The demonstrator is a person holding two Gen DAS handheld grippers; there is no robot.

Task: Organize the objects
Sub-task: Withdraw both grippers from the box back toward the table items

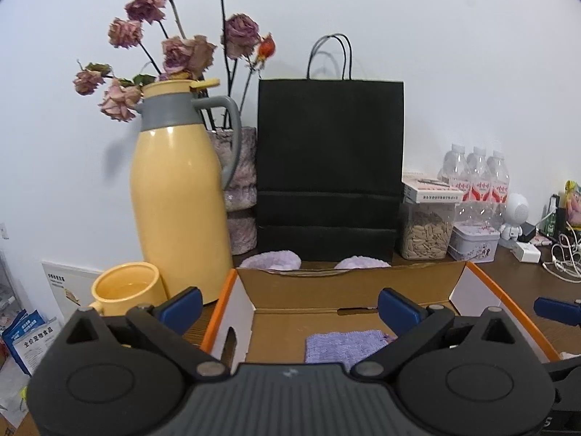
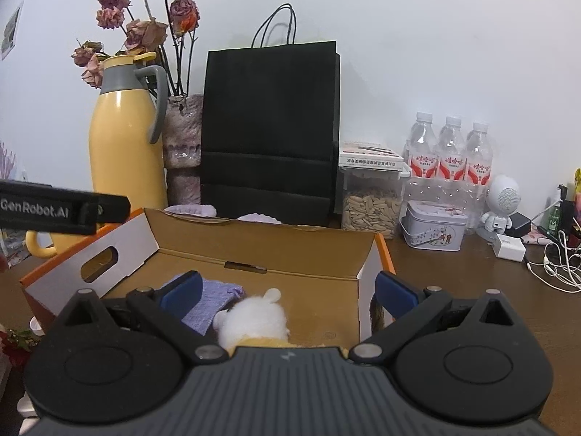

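My right gripper (image 2: 288, 292) hangs wide open, empty, right above the white plush toy (image 2: 254, 321) lying in the cardboard box (image 2: 261, 254). The left gripper (image 1: 288, 309), equally spread, sits over the purple cloth (image 1: 345, 347) instead, so I judge the right nearer the toy.

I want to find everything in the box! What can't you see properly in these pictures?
- White plush toy, right wrist view: its lower part is hidden by the right gripper's body.
- Purple cloth, left wrist view: its near edge is hidden by the left gripper.
- Cardboard box, both views: its near floor is hidden.
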